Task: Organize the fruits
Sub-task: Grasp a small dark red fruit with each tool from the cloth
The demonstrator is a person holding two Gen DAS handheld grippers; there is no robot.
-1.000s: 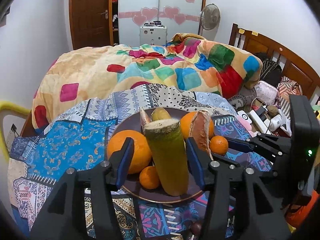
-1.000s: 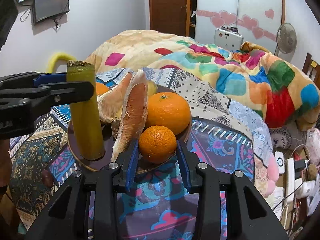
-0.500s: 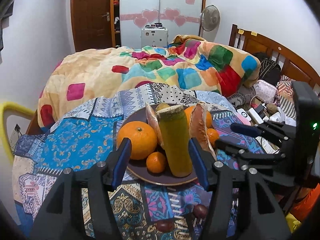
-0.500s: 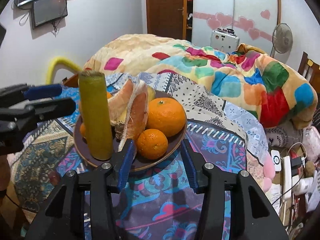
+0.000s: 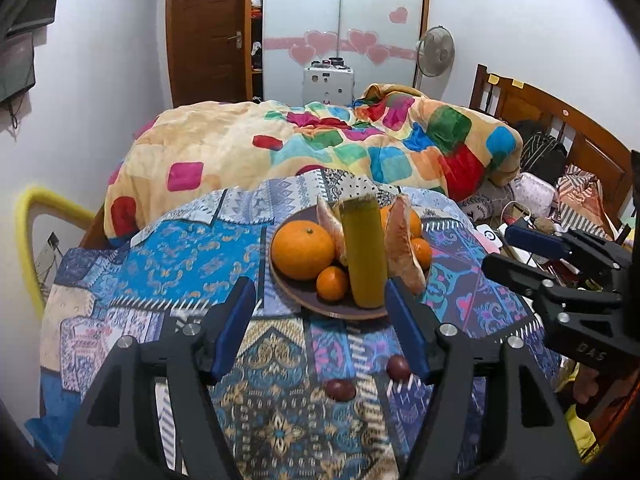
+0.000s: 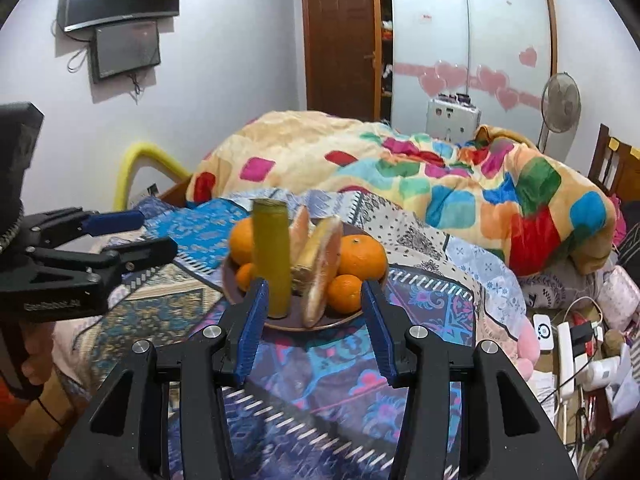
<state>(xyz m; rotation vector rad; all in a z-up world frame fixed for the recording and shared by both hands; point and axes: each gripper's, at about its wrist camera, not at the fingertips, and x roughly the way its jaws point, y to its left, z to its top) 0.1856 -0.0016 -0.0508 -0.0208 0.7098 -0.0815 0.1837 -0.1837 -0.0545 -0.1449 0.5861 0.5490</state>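
A dark round plate (image 5: pixel 296 300) (image 6: pixel 288 322) stands on the patterned cloth. It holds an upright yellow-green sugarcane piece (image 5: pixel 364 252) (image 6: pixel 272 256), a large orange (image 5: pixel 302 250), a small orange (image 5: pixel 332 283), two pomelo wedges (image 5: pixel 402 248) (image 6: pixel 322 268) and more oranges (image 6: pixel 362 256) behind. My left gripper (image 5: pixel 320 328) is open and empty, a little short of the plate. My right gripper (image 6: pixel 314 330) is open and empty, also short of the plate. Two small dark red fruits (image 5: pixel 340 390) (image 5: pixel 398 368) lie on the cloth near the left gripper.
A bed with a colourful quilt (image 5: pixel 320 148) lies behind the cloth-covered surface. A yellow padded rail (image 5: pixel 28 240) is at the left. Chargers, cables and bags (image 6: pixel 576 340) crowd the right side. The right gripper shows in the left wrist view (image 5: pixel 560 272).
Both grippers have drawn back from the plate. The left gripper no longer brackets the sugarcane piece, which stands alone. The right gripper no longer brackets the small orange.
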